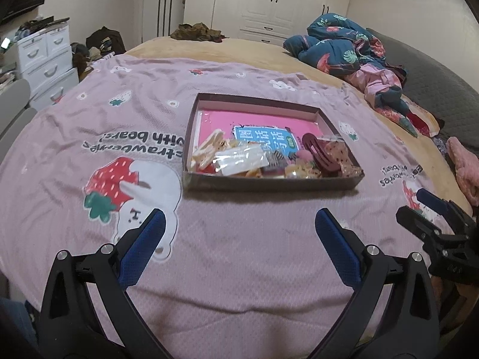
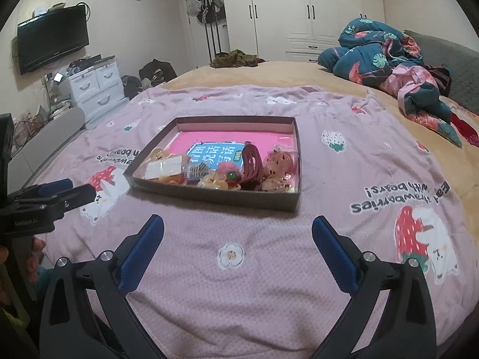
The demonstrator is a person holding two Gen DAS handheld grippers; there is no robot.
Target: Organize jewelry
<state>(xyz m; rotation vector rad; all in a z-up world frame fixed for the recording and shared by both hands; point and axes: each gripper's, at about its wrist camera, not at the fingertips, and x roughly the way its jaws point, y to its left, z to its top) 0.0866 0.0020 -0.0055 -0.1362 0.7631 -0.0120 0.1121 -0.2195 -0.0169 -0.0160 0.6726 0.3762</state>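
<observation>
A shallow dark cardboard box (image 1: 269,183) (image 2: 215,196) lies on the pink strawberry blanket. It holds a pink book and a heap of hair clips and jewelry along its near side: a dark red hair claw (image 1: 318,152) (image 2: 253,164), a clear packet (image 1: 241,160) (image 2: 163,167), yellow clips and speckled pieces. My left gripper (image 1: 239,224) is open and empty, short of the box. My right gripper (image 2: 238,227) is open and empty, also short of the box; it shows at the right edge of the left wrist view (image 1: 431,209).
The pink blanket (image 1: 89,155) covers a bed with a tan sheet. A bundled blue floral quilt (image 2: 386,59) lies at the far right. White drawers (image 2: 95,86), a wall TV (image 2: 51,40) and wardrobes (image 2: 299,9) stand beyond the bed.
</observation>
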